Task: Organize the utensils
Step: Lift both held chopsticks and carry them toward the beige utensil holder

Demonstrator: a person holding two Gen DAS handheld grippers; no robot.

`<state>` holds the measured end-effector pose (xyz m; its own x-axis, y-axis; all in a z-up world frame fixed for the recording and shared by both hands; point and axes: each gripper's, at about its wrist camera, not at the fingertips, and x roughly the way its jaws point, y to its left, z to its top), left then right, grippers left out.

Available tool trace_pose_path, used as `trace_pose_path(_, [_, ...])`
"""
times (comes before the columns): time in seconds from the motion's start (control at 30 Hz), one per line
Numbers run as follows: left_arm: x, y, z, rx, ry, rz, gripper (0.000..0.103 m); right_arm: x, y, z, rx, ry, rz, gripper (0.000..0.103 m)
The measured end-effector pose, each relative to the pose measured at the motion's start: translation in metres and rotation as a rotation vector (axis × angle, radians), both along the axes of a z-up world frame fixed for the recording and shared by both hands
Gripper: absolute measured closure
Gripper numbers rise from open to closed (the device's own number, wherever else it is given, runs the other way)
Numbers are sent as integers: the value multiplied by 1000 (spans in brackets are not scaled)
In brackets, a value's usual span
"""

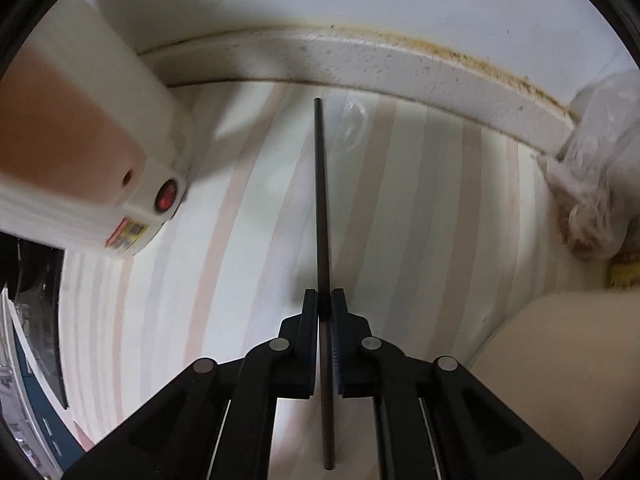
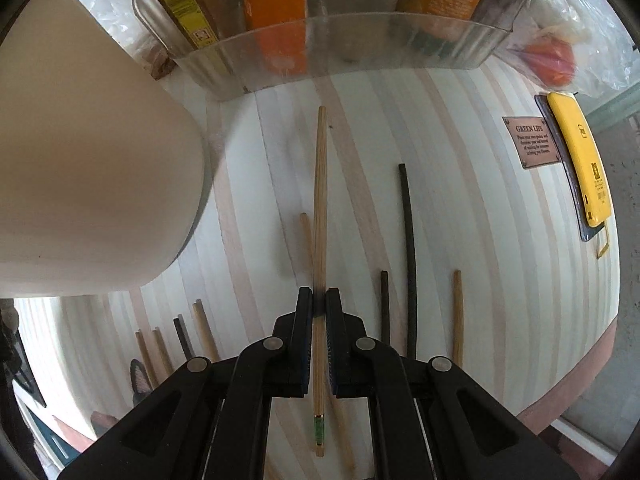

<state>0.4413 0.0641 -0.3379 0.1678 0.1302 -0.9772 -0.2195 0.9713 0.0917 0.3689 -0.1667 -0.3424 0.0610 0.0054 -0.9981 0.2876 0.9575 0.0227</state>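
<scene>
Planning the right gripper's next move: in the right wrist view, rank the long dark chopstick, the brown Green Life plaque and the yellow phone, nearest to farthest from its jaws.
1. long dark chopstick, lying just right of the right gripper.
2. brown Green Life plaque, farther right and ahead.
3. yellow phone, beyond the plaque at the table's right edge.

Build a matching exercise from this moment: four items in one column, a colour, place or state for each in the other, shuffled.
1. left gripper
2. right gripper
3. clear bin
4. yellow case

A. holds upright cartons
B. shut on light wooden chopstick
C. lies at the table's right edge
D. shut on dark chopstick

Pairs: 1-D, 2-B, 3-A, 4-C
</scene>
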Motion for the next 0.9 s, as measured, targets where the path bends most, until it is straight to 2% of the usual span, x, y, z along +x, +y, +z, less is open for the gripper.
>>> trace_pose_path(0.2, [-63,8,9,-2,3,-7,99,-7,5,7,0,6,39,96])
trace_pose_path(0.3, [-109,7,20,4,-8,-35,99,-17,7,13,11,-3,65,96])
trace_pose_path(0.43, [-173,5,45,-1,-41,-60,99,-31,7,24,28,-35,77,96])
trace_pose_path(0.53, [-202,3,73,-29,-89,-71,99,-40,7,39,43,-86,84,96])
trace_pose_path(0.73, [-195,11,144,-105,-226,-93,99,-46,7,96,65,-215,114,97])
trace_pose_path(0.83, [-186,15,186,-156,-310,-97,99,-42,4,136,91,-303,116,97])
trace_pose_path(0.9, [-177,15,204,-175,-359,-102,99,-34,6,162,112,-361,112,97])
